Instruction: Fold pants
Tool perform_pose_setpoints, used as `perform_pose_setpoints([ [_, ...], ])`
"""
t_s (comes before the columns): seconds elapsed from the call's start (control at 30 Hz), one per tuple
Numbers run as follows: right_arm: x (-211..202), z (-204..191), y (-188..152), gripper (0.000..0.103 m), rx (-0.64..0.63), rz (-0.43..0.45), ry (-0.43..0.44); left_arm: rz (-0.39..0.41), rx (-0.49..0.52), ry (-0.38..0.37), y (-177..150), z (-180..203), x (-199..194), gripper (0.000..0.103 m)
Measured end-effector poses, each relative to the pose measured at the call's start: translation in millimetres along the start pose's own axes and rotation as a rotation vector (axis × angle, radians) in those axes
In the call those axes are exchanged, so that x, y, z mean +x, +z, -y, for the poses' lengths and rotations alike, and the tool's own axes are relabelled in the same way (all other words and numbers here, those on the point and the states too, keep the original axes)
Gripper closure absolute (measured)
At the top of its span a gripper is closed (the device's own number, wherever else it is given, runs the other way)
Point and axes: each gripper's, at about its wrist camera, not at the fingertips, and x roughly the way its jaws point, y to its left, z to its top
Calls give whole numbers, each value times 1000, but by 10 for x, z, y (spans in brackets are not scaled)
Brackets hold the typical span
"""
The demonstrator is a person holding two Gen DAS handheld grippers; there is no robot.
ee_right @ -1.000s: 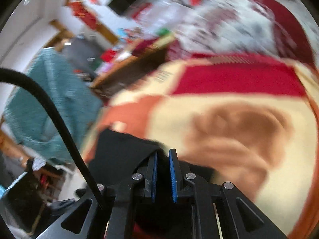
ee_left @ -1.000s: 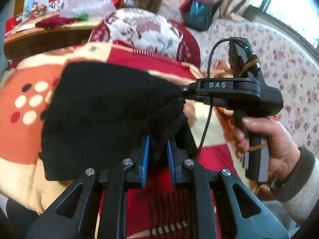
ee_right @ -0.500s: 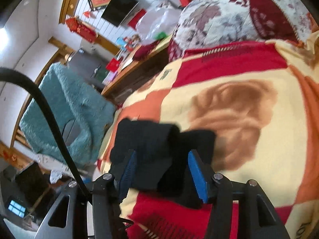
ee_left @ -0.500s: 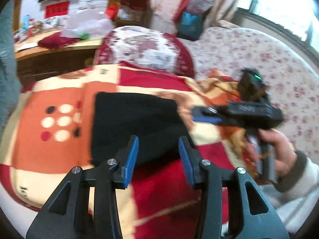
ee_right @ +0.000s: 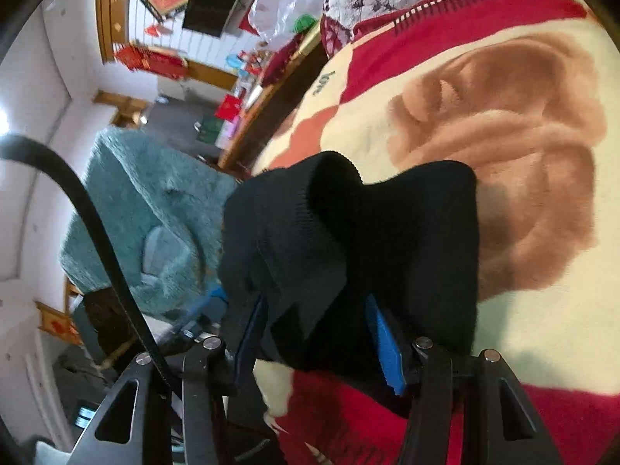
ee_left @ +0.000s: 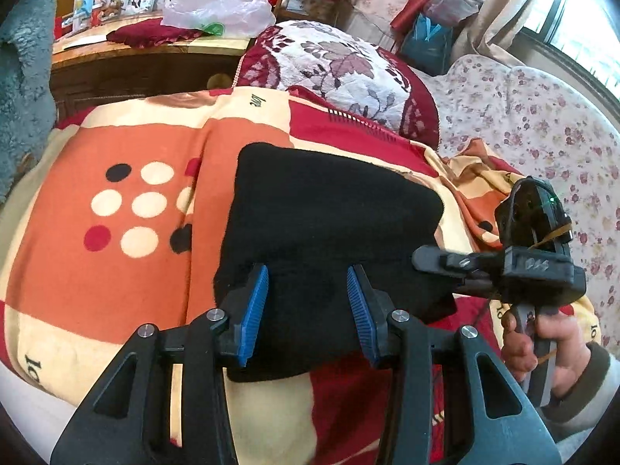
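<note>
The black pants point(ee_left: 325, 232) lie folded into a thick rectangle on a red, orange and cream blanket point(ee_left: 128, 255). My left gripper point(ee_left: 308, 312) is open, its blue pads apart over the near edge of the fold, holding nothing. My right gripper point(ee_left: 430, 261) shows at the pants' right edge in the left wrist view, held in a hand. In the right wrist view the right gripper point(ee_right: 321, 333) is open, with the pants point(ee_right: 348, 240) bunched between and beyond its blue pads, a ribbed cuff on top.
A floral red and white pillow point(ee_left: 333, 66) lies behind the pants. A floral sofa cover point(ee_left: 534, 124) is at the right. A wooden cabinet point(ee_left: 128, 66) with a plastic bag stands behind. A teal fleece point(ee_right: 155, 213) hangs at the left.
Both grippers were shut on the black pants one second ago. Both have opened and let go, and the pants now lie flat in a folded rectangle. The left gripper pulled back.
</note>
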Motion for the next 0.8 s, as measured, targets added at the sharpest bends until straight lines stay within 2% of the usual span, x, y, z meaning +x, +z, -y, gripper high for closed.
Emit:
perform_pose_setpoints([
  [0.03,15,-17,-10,75,-19,7,-23,-6,-6,2,2,0,23,62],
  [0.13,-31,-78,-52,89,-48,41,-29,0,-6,9,34,32,-11,62],
  [0.23,-230,-225,-38,93,-81,95,-6,33,-4,-13,97,85,-149,62],
  [0.3,-398,-348,-13,94,-130,123,-19,64,5,-16,141,127,-255,62],
  [0.4,-614,-401,0,96,-175,147,-76,92,11,-32,216,184,-350,62],
  [0.43,-654,-374,-1,100,-175,150,-95,95,16,-33,238,204,-347,62],
  [0.53,-693,-182,-32,101,-141,150,-165,83,61,-16,307,302,-238,62],
  [0.6,-645,-54,-48,101,-106,134,-177,76,66,0,327,310,-179,62],
  [0.7,-624,-68,-56,98,-70,129,-61,70,29,-32,305,231,-182,62],
  [0.77,-599,-122,-40,84,-76,112,-46,66,23,-31,278,189,-204,62],
  [0.8,-570,-150,-40,68,-83,92,-57,61,20,-38,269,174,-215,62],
])
